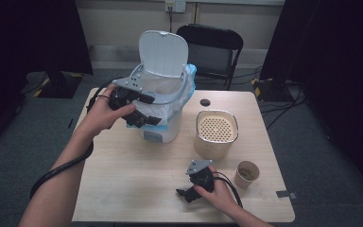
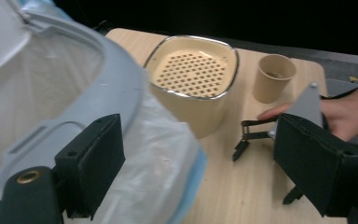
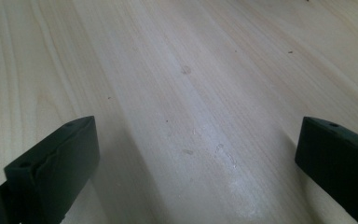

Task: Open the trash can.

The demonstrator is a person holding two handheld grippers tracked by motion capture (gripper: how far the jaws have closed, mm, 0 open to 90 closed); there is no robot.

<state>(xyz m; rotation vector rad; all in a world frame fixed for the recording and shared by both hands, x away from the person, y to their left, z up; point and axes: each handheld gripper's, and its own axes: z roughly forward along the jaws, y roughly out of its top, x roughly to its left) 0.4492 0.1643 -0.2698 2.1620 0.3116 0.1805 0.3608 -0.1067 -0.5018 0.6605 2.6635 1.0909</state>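
Beside the bin [image 1: 166, 131], left tool [image 1: 147, 109] stands open

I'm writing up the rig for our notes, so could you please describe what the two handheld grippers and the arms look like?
Both the left gripper and right gripper are black, with two flat rectangular jaws and a grey three-cornered plate on top. A thick black cable trails from each. The forearms show no sleeves.

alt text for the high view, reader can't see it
A person's left gripper sits at the rim of an open, bag-lined white bin on a wooden table. The right gripper rests near the front edge, beside a beige perforated container and paper cup.
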